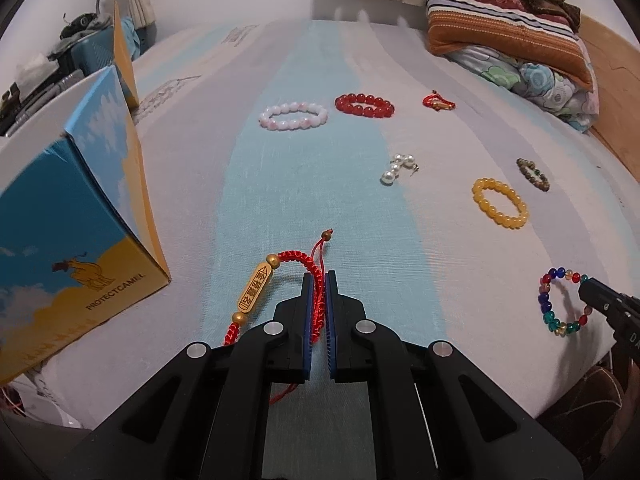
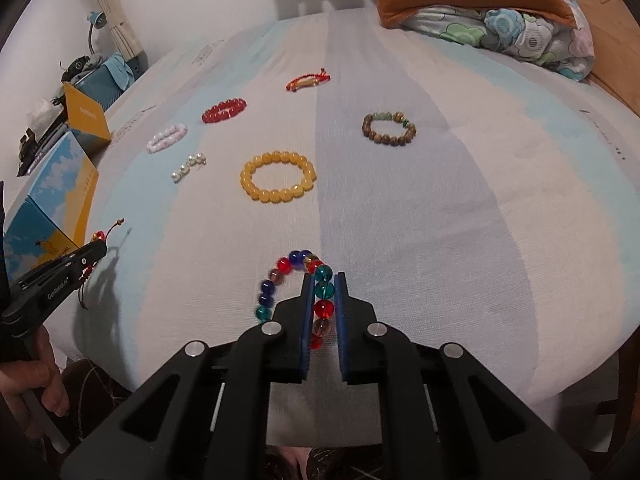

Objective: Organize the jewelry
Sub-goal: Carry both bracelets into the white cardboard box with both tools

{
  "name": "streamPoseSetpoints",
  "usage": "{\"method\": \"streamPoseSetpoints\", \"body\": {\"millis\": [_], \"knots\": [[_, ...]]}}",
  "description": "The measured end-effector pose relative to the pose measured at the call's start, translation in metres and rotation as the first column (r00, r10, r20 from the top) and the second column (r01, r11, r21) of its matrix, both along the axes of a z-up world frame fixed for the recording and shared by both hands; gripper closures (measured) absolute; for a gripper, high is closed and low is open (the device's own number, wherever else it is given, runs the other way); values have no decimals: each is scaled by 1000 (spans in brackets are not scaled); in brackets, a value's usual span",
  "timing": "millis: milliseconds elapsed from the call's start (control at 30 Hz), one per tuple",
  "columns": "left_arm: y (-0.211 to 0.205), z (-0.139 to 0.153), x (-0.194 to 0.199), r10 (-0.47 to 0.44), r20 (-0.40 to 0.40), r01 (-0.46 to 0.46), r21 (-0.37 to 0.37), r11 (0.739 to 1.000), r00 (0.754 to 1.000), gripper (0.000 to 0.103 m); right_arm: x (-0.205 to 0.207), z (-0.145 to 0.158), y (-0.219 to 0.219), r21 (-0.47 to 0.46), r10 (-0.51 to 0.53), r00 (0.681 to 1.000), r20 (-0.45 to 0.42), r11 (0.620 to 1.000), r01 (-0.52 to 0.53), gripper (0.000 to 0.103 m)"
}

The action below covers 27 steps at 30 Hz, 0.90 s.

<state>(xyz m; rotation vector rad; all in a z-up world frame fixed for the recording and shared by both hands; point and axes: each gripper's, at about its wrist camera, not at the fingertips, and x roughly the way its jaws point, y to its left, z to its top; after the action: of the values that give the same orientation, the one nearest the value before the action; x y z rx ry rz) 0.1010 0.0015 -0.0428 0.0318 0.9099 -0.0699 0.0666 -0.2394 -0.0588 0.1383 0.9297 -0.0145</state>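
My left gripper (image 1: 319, 276) is shut on a red braided cord bracelet (image 1: 294, 264) with a gold tube charm (image 1: 253, 291), beside the open blue and yellow box (image 1: 76, 240). My right gripper (image 2: 323, 278) is shut on a multicoloured glass bead bracelet (image 2: 280, 270) near the bed's front edge. It also shows in the left wrist view (image 1: 552, 300). On the bed lie a yellow bead bracelet (image 2: 278, 176), a brown bead bracelet (image 2: 389, 128), a red bead bracelet (image 1: 364, 105), a pink bead bracelet (image 1: 293, 116), a pearl piece (image 1: 398, 168) and a small red cord bracelet (image 1: 438, 102).
The striped bedsheet (image 2: 440, 220) covers the bed. Pillows and a floral quilt (image 2: 500, 20) are piled at the far right. A wooden bed frame (image 1: 616, 112) runs along the right. Clutter and a lamp (image 2: 96, 20) stand beyond the left edge.
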Motion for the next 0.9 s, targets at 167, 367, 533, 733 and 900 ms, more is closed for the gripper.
{"method": "streamPoseSetpoints", "body": {"millis": [167, 367, 533, 733, 900], "knots": [[2, 14, -4, -8, -4, 8, -10, 1000, 1000, 99, -4, 13, -4, 26, -14, 1000, 13, 1000, 14, 94], [4, 30, -9, -18, -6, 18, -10, 1000, 1000, 99, -6, 29, -3, 27, -10, 999, 32, 1000, 9, 94], [5, 42, -13, -23, -19, 23, -16, 1000, 1000, 99, -8, 42, -3, 29, -9, 999, 39, 1000, 8, 94], [5, 57, -17, -30, -23, 29, -24, 999, 999, 99, -6, 59, -2, 27, -14, 999, 34, 1000, 13, 94], [7, 72, -19, -40, -34, 38, -49, 998, 999, 99, -3, 77, -1, 39, -10, 1000, 27, 999, 9, 94]]}}
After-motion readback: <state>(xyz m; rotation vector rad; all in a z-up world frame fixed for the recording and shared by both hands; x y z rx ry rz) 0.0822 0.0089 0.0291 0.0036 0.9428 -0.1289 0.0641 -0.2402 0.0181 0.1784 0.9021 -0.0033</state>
